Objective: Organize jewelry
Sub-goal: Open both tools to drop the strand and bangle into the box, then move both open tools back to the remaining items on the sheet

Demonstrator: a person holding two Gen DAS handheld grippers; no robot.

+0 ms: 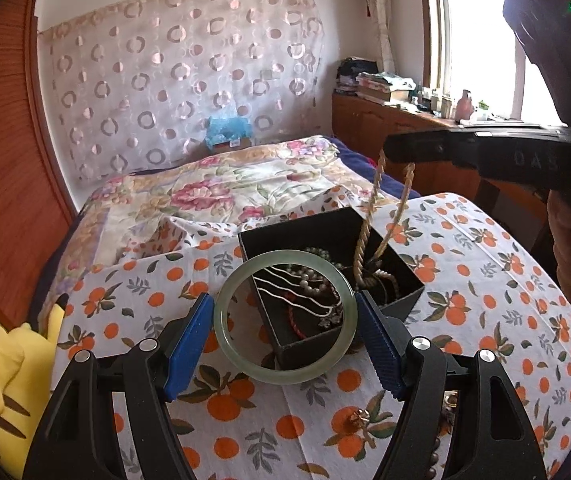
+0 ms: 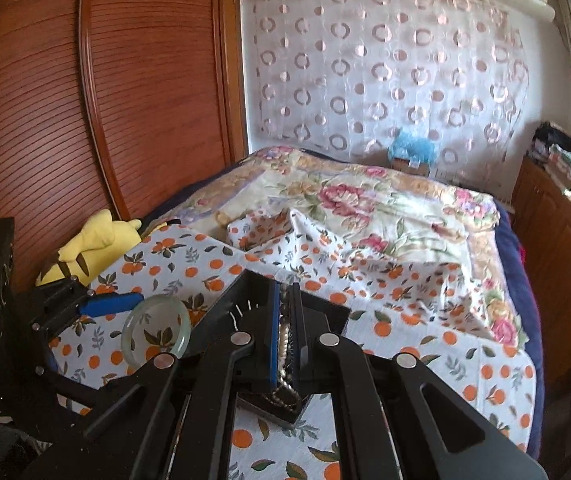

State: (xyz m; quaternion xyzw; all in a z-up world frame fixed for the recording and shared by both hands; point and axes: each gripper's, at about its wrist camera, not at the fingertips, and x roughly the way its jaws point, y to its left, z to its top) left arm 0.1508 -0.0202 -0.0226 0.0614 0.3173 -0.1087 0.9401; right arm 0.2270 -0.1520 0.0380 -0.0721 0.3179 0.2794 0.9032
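The left gripper clasps a green bangle between its blue pads, one pad on each outer side, the ring held tilted just above the near corner of a black box. The box sits on an orange-print cloth and holds tangled necklaces. The right gripper is clenched on a twisted cream chain, which hangs from its tips down into the box's far side. A small ring lies on the cloth below the left gripper's right finger.
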